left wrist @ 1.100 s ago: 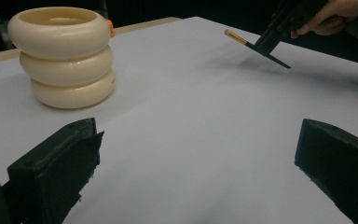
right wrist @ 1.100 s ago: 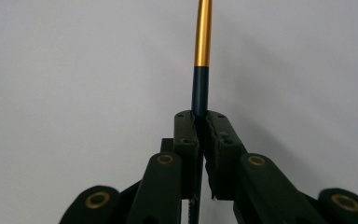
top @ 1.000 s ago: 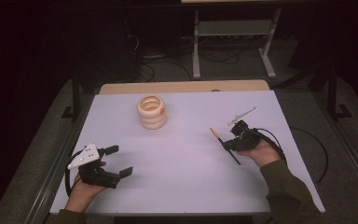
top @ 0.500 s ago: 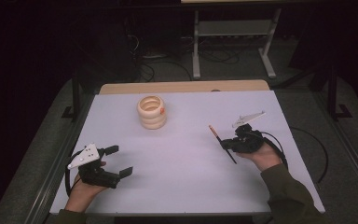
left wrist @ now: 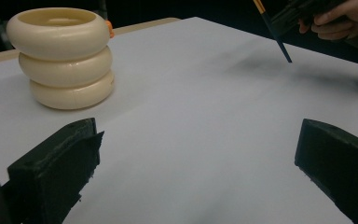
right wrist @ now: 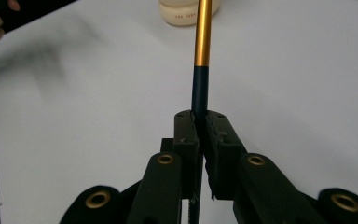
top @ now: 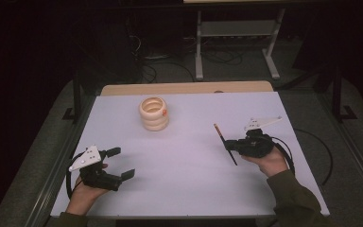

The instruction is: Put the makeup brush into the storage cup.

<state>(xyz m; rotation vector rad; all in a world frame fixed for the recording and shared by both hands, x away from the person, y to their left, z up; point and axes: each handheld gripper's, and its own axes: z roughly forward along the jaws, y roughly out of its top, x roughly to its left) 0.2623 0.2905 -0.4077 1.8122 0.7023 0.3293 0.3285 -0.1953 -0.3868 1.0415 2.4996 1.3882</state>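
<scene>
Between right tongs (right wrist: 200,128), pencil (right wrist: 201,51), gold end toward ring stack (right wrist: 186,14)

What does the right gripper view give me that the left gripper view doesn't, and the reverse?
Right gripper view: the right gripper with its jaws clamped on the pencil, whose gold band points toward the ring holder.

Left gripper view: the left gripper with its jaws wide apart over bare table, and all three cream rings of the holder.

Both: the white table, the pencil, and at least part of the ring holder.
</scene>
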